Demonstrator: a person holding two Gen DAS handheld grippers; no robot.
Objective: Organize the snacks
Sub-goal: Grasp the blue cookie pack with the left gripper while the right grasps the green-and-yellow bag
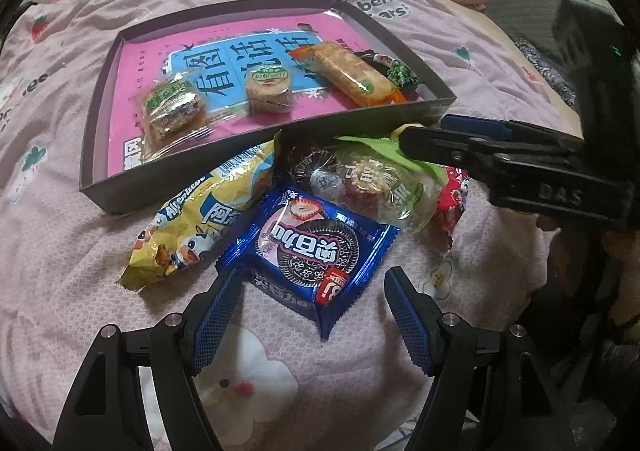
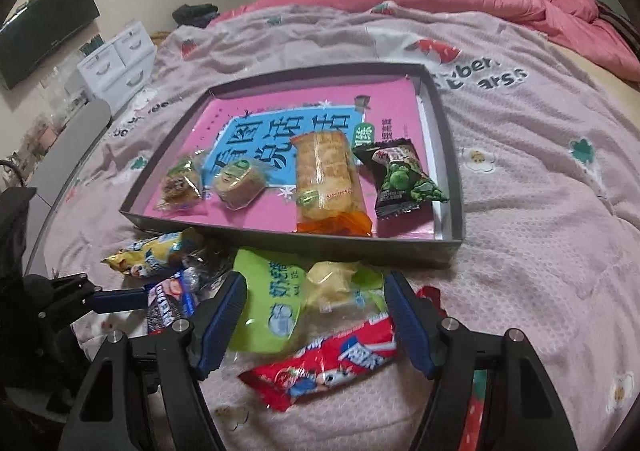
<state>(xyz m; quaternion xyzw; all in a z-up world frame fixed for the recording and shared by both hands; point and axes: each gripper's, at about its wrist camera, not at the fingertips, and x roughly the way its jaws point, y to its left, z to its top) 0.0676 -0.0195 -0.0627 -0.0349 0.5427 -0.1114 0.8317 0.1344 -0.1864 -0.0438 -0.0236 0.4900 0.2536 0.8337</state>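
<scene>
Bed (image 2: 540,179), covered by a pink quilted spread with strawberry and bear prints, carries everything. Toward the middle of the bed lies a shallow dark grey cardboard tray (image 2: 448,155) lined with a pink and blue printed sheet. Four wrapped snacks are already inside it: a long clear-wrapped biscuit stack (image 2: 324,179), a black and green pea packet (image 2: 400,181), and two small round pastries in clear wrap.

Loose snacks lie against the tray's near wall, unsorted: a yellow cartoon-printed bag (image 1: 192,223), a blue foil sandwich-cookie packet (image 1: 316,251), a light green and clear bread bag (image 2: 280,299), a red cartoon-printed packet (image 2: 324,363).

Left hand-held gripper (image 1: 312,315): jaws apart, holding nothing, astride the blue packet's near end. Right hand-held gripper (image 2: 316,319): jaws apart, holding nothing, straddling the green bag.

Judged step: pickup phase, sorting roughly half done. Next move calls for lowering, closing on the thin wrappers without pinching the spread, then lifting over the tray wall.
</scene>
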